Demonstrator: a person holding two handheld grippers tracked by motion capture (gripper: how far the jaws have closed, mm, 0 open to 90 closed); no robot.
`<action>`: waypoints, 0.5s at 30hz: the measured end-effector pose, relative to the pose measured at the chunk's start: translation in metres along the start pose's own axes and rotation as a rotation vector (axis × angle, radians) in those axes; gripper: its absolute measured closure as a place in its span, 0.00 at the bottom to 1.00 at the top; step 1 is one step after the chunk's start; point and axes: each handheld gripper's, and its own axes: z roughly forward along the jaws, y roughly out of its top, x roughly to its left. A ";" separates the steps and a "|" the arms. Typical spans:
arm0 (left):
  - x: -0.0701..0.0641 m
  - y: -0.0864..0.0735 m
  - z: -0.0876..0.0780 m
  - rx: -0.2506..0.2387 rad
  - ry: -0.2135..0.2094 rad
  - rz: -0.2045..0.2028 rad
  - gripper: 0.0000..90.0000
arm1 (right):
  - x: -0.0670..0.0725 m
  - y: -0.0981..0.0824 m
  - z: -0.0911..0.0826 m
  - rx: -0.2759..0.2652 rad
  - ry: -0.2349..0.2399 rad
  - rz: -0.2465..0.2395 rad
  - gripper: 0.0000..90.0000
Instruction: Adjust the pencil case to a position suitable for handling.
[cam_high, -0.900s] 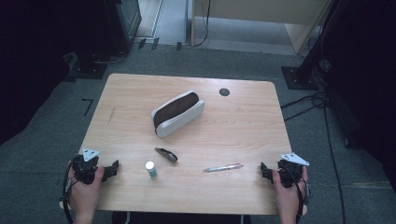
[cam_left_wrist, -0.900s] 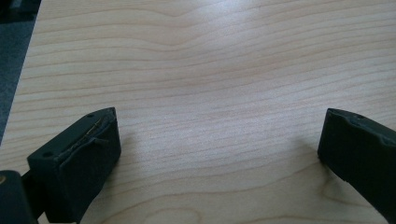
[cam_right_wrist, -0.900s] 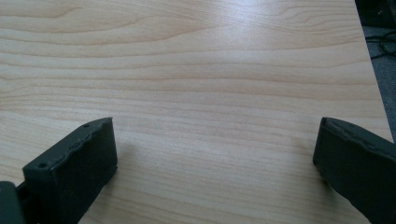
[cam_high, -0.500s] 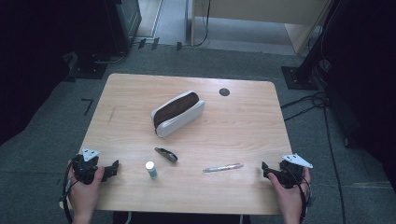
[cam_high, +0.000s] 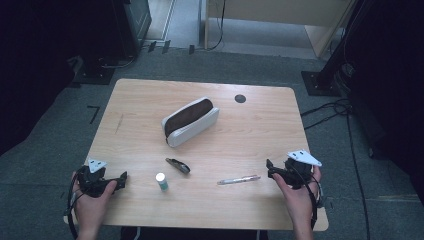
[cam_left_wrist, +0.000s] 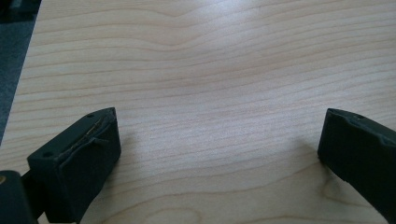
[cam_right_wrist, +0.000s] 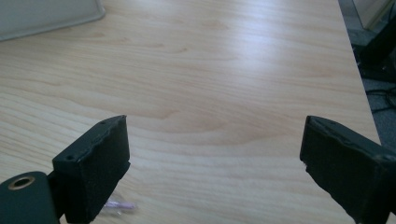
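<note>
Right gripper, jaws wide and empty, sits low just beside the pen, likely lining up a pick. Left gripper idles wide open near the table edge. Pencil case lies beyond, mouth open.

A lab or studio recording space: a single light wooden worktop with rounded corners stands on grey carpet floor, ringed by black equipment stands, dark cabinets and trailing black cables.
</note>
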 end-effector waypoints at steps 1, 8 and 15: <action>0.000 0.000 0.000 -0.001 0.000 0.002 0.00 | 0.004 0.003 0.001 -0.002 0.002 -0.004 0.09; -0.003 0.006 -0.004 -0.013 0.016 -0.026 0.00 | 0.019 0.017 0.004 -0.010 0.031 -0.010 0.09; -0.011 0.012 -0.001 -0.033 -0.024 -0.037 0.00 | 0.033 0.029 0.006 -0.026 0.048 -0.008 0.09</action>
